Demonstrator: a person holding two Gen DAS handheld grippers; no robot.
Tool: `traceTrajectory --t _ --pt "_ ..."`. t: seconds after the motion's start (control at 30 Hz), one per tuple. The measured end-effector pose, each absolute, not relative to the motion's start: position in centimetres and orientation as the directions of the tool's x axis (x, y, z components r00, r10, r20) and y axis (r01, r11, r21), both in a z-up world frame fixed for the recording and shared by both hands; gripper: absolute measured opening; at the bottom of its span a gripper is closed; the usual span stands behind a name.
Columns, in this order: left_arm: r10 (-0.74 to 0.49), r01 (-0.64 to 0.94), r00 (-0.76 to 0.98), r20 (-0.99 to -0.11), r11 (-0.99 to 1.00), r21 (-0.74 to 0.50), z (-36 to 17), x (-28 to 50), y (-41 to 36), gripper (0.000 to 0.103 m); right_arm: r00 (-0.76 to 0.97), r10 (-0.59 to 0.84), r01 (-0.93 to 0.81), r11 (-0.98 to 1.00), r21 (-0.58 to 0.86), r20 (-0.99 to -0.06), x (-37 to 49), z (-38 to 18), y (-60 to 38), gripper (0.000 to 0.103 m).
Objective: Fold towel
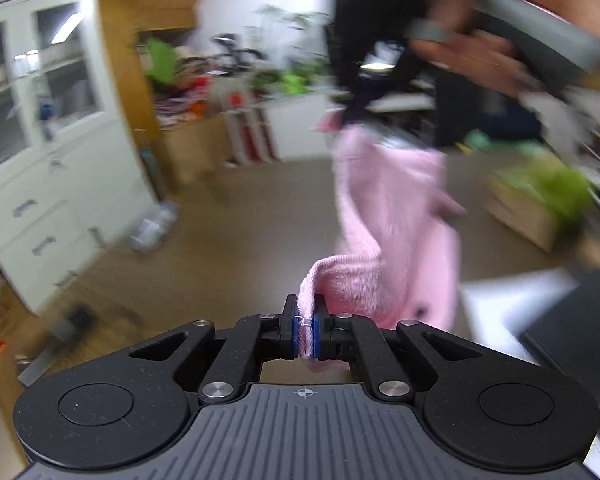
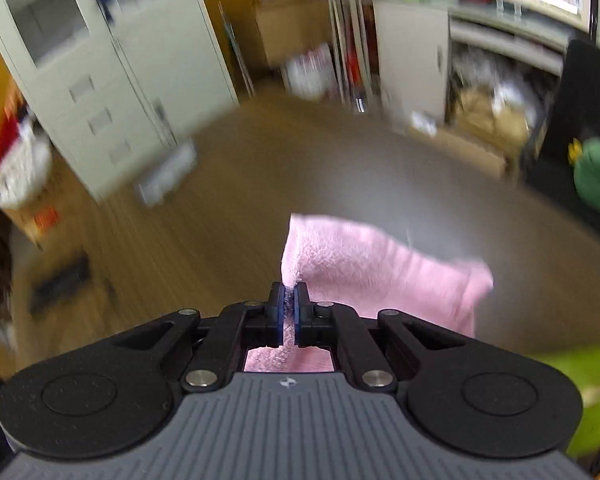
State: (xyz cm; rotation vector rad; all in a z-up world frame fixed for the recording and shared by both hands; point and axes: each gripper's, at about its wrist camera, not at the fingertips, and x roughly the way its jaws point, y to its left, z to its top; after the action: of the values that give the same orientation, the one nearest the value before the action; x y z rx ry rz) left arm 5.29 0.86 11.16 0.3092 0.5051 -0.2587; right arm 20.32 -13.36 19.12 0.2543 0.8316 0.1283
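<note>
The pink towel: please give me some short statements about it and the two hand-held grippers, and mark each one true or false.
1. The left hand-held gripper is shut on the pink towel. True.
2. The right hand-held gripper is open and holds nothing. False: it is shut on the towel's edge.
3. The towel lies flat and neatly folded on a table. False: it hangs in the air between the two grippers, above the floor.
4. In the left wrist view, the towel hangs from the other gripper, held by a hand. True.
5. The towel is green. False: it is pink.
</note>
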Motion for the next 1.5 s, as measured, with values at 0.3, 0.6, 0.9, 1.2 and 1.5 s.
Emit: traceTrajectory --t 0.3,0.6,0.9,1.2,1.5 --pt "0.077 -0.005 0.97 -0.232 0.956 0.294 29.1 13.1 7.2 0.008 0.877 0.316 -0.111 0.866 0.487 -0.362 23.5 31.6 -16.5 0.004" --pt "-0.043 0.237 0.9 -0.434 0.884 0.403 17.0 5.4 4.7 0.01 0.753 0.392 -0.11 0.867 0.485 -0.529 16.8 22.3 -21.7 0.004" --pt "-0.176 0.4 0.868 -0.465 0.802 0.443 8.9 0.2 -1.5 0.103 0.649 0.303 0.08 0.885 0.459 -0.698 6.2 13.1 -28.0 0.011" --pt "-0.236 0.504 0.817 -0.527 0.736 0.452 6.9 11.6 -9.5 0.103 0.673 0.162 0.193 0.903 0.383 -0.722 2.5 13.3 -28.7 0.077" --pt "-0.184 0.551 0.716 -0.674 0.742 0.382 1.6 19.5 -12.0 0.103 0.624 0.256 0.12 0.902 0.414 -0.738 2.3 13.0 -29.1 0.081"
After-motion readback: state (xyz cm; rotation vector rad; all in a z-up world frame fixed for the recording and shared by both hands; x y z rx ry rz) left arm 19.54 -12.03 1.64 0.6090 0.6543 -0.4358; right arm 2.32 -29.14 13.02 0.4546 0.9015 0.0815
